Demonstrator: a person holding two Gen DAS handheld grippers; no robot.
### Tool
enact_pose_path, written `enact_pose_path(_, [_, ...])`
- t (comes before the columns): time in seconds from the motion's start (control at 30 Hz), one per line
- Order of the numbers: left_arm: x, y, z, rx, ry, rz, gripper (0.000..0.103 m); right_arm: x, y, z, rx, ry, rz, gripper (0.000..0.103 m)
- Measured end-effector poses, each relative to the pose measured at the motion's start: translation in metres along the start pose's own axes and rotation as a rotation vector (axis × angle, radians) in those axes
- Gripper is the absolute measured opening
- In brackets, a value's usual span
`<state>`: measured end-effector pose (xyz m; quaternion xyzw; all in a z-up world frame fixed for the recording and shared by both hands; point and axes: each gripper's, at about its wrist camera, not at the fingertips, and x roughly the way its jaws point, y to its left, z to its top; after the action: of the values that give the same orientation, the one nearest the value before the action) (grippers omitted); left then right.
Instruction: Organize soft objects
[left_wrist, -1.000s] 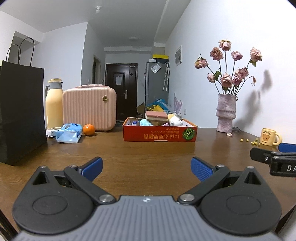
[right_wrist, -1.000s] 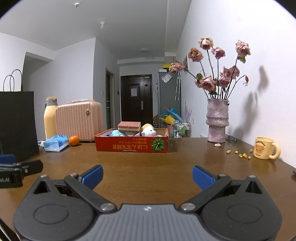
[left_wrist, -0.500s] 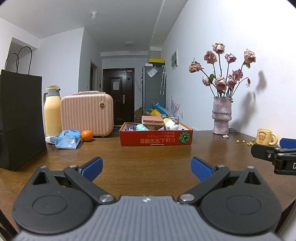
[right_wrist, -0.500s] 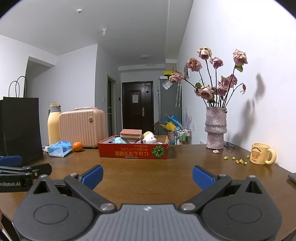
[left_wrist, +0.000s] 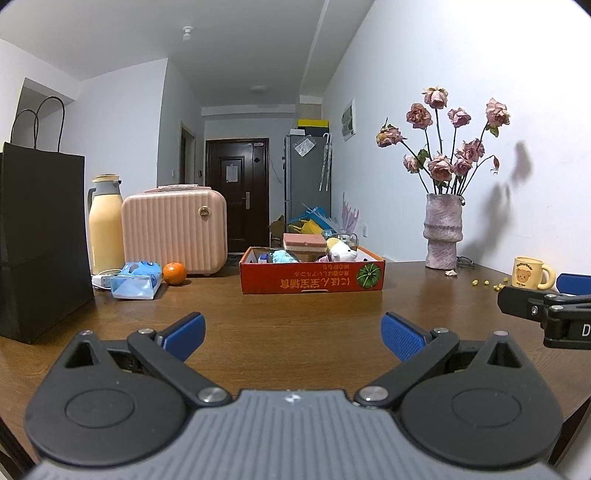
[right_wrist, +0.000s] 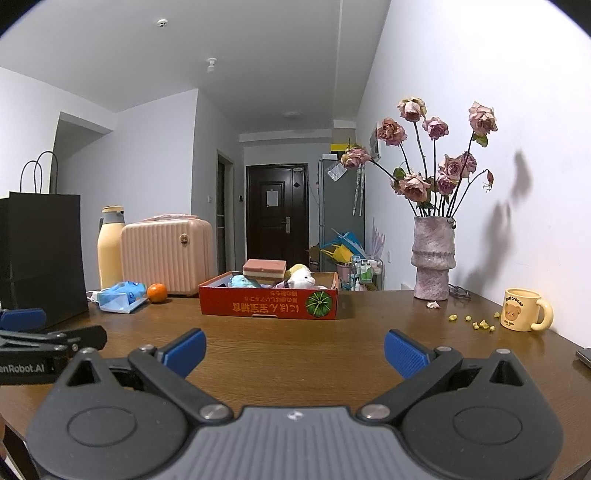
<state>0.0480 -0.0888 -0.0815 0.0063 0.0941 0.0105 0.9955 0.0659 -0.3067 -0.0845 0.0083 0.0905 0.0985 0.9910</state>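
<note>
Left to right: black paper bag (left_wrist: 40, 240), cream flask (left_wrist: 105, 225), pink case (left_wrist: 173, 229), orange (left_wrist: 174, 273). Red box (left_wrist: 312, 282) with upside-down yellow writing, not readable; soft toys (left_wrist: 341, 253) inside. Mug (right_wrist: 522, 309) marked "Butterbear". Left gripper (left_wrist: 293, 334) and right gripper (right_wrist: 294, 349) wide apart, holding nothing. Compared with earlier: raised slightly, box lower in view.

glossy wood table (left_wrist: 295, 321); printed cardboard box (left_wrist: 312, 280) ahead of the claw; rough ceramic vase (left_wrist: 442, 230); ribbed pink plastic case (left_wrist: 173, 232); matt black paper bag (left_wrist: 42, 240).
</note>
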Motion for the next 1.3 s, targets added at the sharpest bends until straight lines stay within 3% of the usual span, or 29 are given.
enact_pose_path(1.3, [-0.0016, -0.0019, -0.0002, 0.005, -0.007, 0.000, 0.103, -0.0015, 0.0032, -0.0004, -0.006, -0.002, 0.000, 0.103])
